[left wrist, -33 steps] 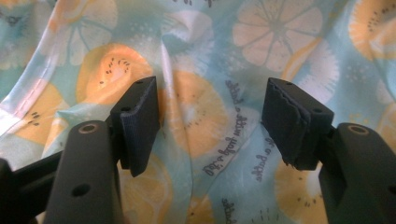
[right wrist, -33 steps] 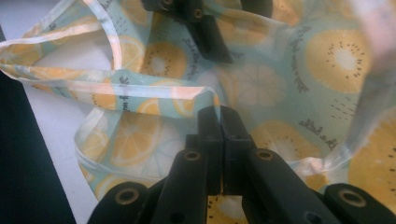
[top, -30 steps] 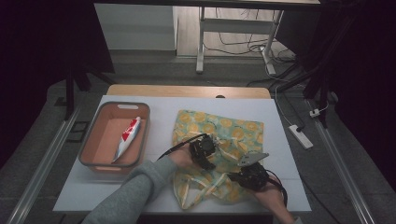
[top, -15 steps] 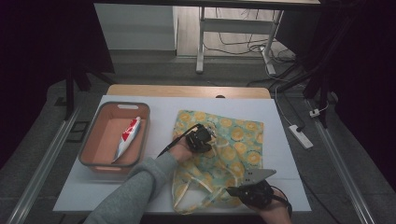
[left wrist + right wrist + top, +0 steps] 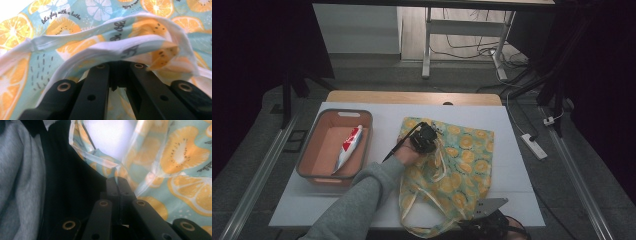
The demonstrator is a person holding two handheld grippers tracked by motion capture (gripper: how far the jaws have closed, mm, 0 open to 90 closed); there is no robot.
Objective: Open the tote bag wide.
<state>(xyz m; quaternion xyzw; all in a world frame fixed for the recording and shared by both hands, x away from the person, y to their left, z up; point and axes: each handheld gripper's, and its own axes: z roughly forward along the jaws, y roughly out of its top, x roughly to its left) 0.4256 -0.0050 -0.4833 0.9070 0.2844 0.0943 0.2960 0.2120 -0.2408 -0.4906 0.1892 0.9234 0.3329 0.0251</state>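
Note:
A fruit-print cloth bag (image 5: 464,162) lies spread on the white table (image 5: 517,125). My left gripper (image 5: 427,138) sits at the bag's far left part, and in the left gripper view its jaws (image 5: 117,64) are shut with a white hem of the bag (image 5: 100,51) folded over their tips. My right gripper (image 5: 473,224) is at the table's near edge by the bag's lower end. Its jaws (image 5: 117,179) have just been opening a little but still pinch a thin edge of the bag (image 5: 107,162). A grey sleeve (image 5: 17,182) shows beside them.
A brown tray (image 5: 307,167) stands at the table's left with a red and white tube (image 5: 348,148) in it. A power strip (image 5: 532,145) lies on the floor to the right. Bare white table surrounds the bag.
The left gripper has shut on the bag and moved away up the table. The right gripper has drawn back to the near edge. The bag is stretched longer between them.

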